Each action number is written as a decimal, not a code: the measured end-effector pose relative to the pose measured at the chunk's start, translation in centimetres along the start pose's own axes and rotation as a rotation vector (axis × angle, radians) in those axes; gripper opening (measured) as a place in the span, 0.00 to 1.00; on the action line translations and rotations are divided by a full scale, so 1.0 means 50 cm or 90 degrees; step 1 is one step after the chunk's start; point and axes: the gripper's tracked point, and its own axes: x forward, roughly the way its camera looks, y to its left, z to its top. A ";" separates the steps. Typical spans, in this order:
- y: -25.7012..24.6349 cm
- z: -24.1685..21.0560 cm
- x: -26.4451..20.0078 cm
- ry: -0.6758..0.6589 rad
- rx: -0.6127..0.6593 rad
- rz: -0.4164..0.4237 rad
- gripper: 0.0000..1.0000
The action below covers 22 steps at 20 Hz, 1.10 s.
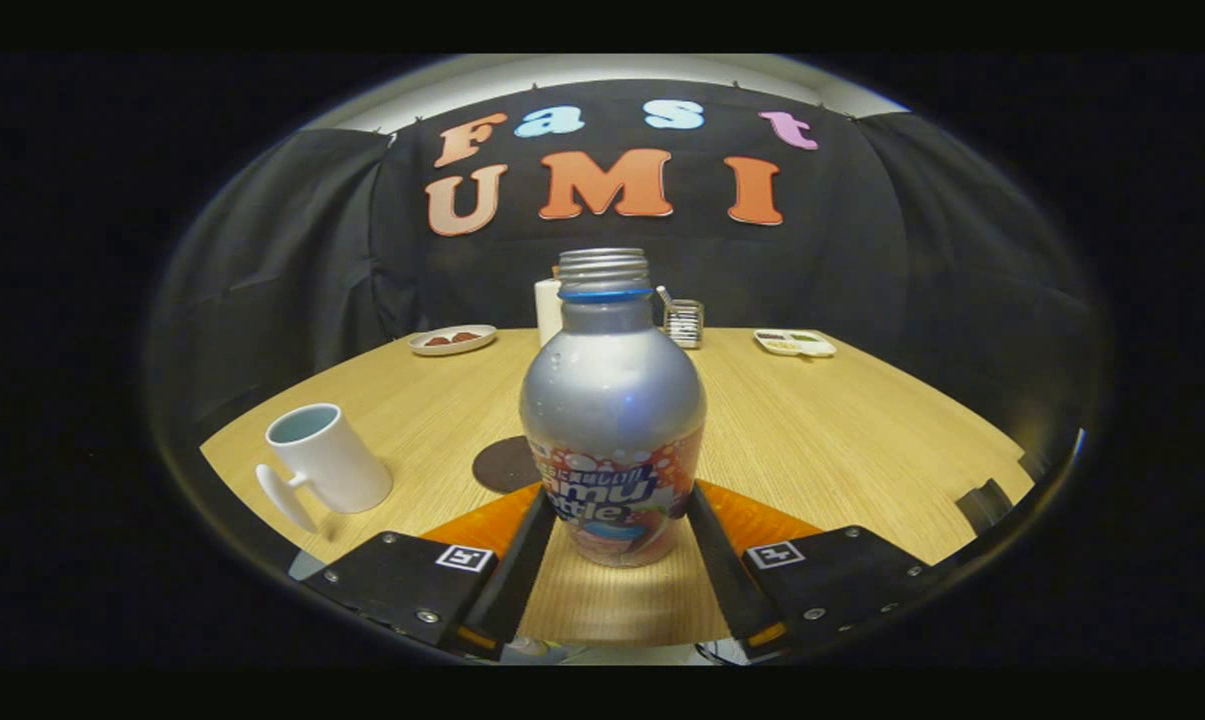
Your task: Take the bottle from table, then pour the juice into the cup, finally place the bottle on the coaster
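At the lower left of the frame I see the cup (324, 462), a white mug with a pale blue inside, standing upright on the wooden worktop (842, 430) with its handle turned toward me and to the left; it sits well apart from the bottle. Further back, at the upper left of the worktop, a small plate (452, 340) carries a few dark reddish pieces that I cannot identify. Moving right, a dark round coaster (503, 464) lies flat on the wood, just left of the bottle and partly hidden behind it, beyond the left finger. In the centre of the frame the bottle (612, 420) stands upright, silver with a printed label band low on its body, a blue ring at the neck and an uncapped threaded mouth. My tongs (612, 515) sit around its lower half: the left finger runs up against the label on one side and the right finger on the other, both appearing to touch it, so I read them as closed onto the bottle, whose base looks set on the worktop. Behind the bottle's neck a white upright container (547, 308) peeks out on the left and a small wire holder (682, 322) stands on the right. At the upper right of the worktop lies a shallow white tray (794, 343).
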 end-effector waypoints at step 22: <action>0.157 0.129 0.013 -0.093 -0.540 -0.053 0.75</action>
